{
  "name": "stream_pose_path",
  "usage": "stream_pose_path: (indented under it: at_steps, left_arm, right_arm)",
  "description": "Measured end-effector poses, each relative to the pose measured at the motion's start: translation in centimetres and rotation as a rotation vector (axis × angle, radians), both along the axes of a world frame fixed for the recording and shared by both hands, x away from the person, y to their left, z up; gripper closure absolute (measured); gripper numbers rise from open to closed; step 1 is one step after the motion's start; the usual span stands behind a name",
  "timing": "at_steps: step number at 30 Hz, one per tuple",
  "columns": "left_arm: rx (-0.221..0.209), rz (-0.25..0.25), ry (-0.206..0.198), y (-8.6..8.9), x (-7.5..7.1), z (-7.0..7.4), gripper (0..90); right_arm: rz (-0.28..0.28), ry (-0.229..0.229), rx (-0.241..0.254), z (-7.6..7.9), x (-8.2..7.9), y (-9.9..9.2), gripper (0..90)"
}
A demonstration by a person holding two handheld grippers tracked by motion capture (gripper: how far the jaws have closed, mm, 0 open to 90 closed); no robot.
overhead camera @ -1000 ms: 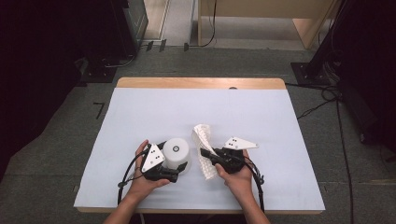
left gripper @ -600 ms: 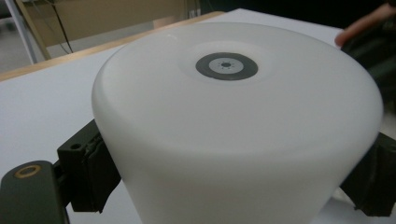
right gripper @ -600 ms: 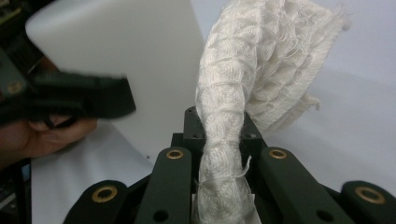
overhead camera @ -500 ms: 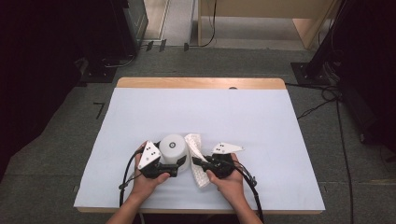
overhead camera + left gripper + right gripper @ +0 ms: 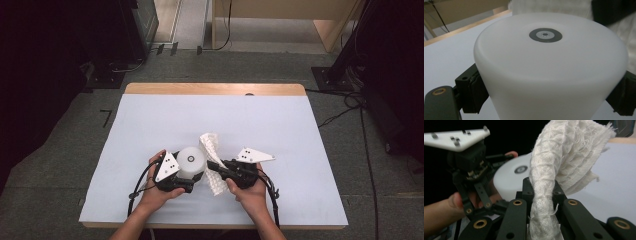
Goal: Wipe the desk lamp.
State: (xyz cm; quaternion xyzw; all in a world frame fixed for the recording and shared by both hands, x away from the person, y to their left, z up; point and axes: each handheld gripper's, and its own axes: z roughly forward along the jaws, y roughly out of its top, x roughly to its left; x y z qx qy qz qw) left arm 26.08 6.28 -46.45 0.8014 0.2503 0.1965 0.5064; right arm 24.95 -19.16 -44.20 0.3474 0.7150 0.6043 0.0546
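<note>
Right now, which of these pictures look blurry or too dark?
High view: sharp table, dark room edges. Left gripper view: white cup soft, slightly washed out. Right gripper view: cloth sharp, black upper left background.

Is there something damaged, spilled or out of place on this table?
Nothing is spilled or broken. The white cloth pinched in the right gripper has a frayed edge with loose threads. The left gripper clamps the white cup, which stands upside down.
</note>
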Motion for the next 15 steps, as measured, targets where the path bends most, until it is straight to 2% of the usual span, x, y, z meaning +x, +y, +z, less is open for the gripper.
stream_pose_path:
  at_steps: [4, 5, 9, 13, 15]
  left_arm:
    - [0.005, -0.004, 0.007, 0.0, 0.1, 0.1, 9.0]
    - [0.024, -0.013, -0.003, 0.0, 0.1, 0.2, 9.0]
    - [0.049, -0.034, -0.012, -0.4, -0.2, 0.7, 9.0]
    - [0.106, -0.084, -0.012, -0.8, -0.4, 1.1, 9.0]
    - [0.125, -0.092, -0.013, -0.9, -0.6, 1.4, 9.0]
  right_arm:
    - [-0.040, -0.017, 0.029, 1.3, -0.4, -1.0, 79.7]
    - [-0.056, -0.031, 0.033, 1.8, -0.6, -1.2, 79.7]
    - [-0.031, -0.075, 0.039, 3.7, -1.4, -1.0, 79.6]
    - [-0.006, -0.092, 0.021, 4.0, -2.0, 0.2, 79.5]
    - [-0.018, -0.133, -0.013, 4.0, -2.4, 0.9, 79.6]
